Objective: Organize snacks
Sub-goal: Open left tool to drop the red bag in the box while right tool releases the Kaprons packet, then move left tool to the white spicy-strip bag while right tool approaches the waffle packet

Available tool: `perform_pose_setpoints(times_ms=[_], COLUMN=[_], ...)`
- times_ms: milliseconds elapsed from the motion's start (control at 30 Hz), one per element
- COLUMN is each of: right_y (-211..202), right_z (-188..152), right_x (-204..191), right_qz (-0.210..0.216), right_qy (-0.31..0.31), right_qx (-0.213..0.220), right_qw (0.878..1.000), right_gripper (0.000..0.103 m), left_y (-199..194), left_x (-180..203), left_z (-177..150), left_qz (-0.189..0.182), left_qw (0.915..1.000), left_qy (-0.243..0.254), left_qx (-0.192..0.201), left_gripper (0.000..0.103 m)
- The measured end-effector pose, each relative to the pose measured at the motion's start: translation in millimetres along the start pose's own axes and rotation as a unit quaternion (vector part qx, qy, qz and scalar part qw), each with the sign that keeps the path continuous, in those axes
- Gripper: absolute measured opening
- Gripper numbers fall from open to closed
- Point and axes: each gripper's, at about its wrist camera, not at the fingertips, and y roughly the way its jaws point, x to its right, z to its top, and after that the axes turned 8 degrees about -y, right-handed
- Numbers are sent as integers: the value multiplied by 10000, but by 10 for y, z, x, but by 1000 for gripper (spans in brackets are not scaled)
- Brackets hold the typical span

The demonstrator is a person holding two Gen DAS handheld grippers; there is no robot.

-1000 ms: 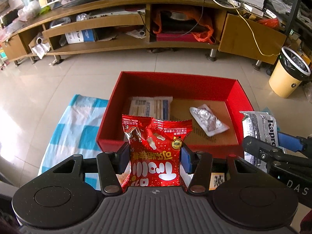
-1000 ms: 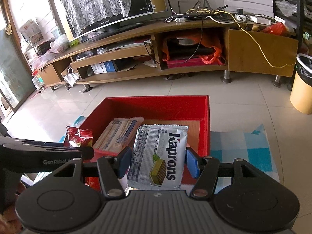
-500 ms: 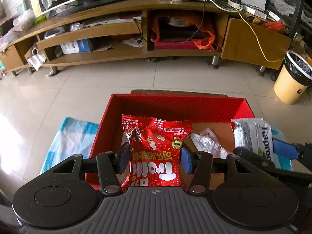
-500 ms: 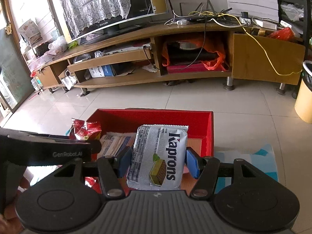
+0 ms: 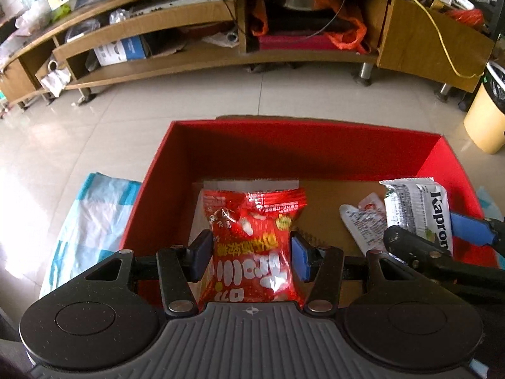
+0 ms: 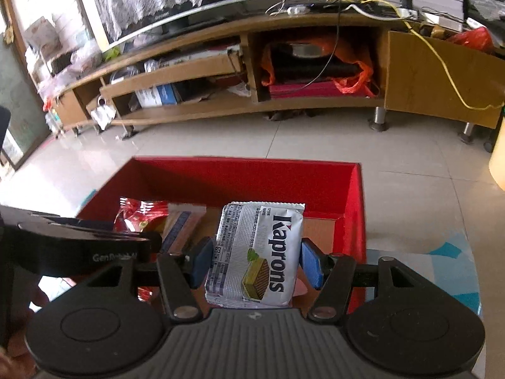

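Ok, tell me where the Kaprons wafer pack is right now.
The Kaprons wafer pack is clamped in the right gripper, held over the right side of the red box, with the left gripper's red snack bag beside it.

Both wrist views look steeply down, close over the shared red box (image 5: 303, 154), side by side.
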Motion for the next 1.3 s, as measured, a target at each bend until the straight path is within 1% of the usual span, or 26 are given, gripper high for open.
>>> perform_pose_setpoints(times_ms=[200, 233, 267, 333, 400, 533, 667, 767, 900, 1067, 1167, 1300], right_y=[159, 169, 181, 194, 191, 168, 30, -137, -389, -681, -845, -999], right_z=[-16, -7, 5, 10, 16, 46, 99, 150, 149, 23, -117, -329], right_x=[-88, -89, -86, -68, -60, -93, -117, -135, -213, -353, -421, -512], right_qz=[-200, -209, -223, -225, -189, -249, -277, -309, -292, -257, -195, -140], right_qy=[-339, -347, -349, -338, -333, -379, -340, -305, -326, -409, -401, -460], right_qx=[-152, -155, -180, -199, -176, -153, 5, 130, 245, 235, 184, 36], right_qw=[9991, 9991, 9990, 9990, 9991, 9989, 9990, 9990, 9987, 9986, 9988, 9988], right_gripper=[57, 57, 57, 57, 57, 56, 56, 56, 56, 56, 57, 57], left_y=[60, 69, 76, 65, 60, 12, -114, -268, -507, -761, -880, -990], left_x=[13, 16, 21, 3, -9, -26, -80, -121, -201, -300, -369, -449], left_z=[-32, -25, -19, -16, -3, 11, 20, 16, -43, -223, -375, -599], left_qz=[78, 111, 159, 178, 203, 259, 190, 182, 82, 3, -75, -41], left_qw=[10000, 9999, 9999, 9998, 9998, 9996, 9997, 9996, 9994, 9995, 9996, 9998], left_qy=[41, 45, 31, 3, -12, -17, -86, -96, -159, -190, -215, -184], left_qx=[-23, -24, -17, 32, 39, 89, 113, 209, 292, 242, 168, 96], left_gripper=[62, 65, 70, 74, 77, 80, 82, 83, 85, 85, 85, 86])
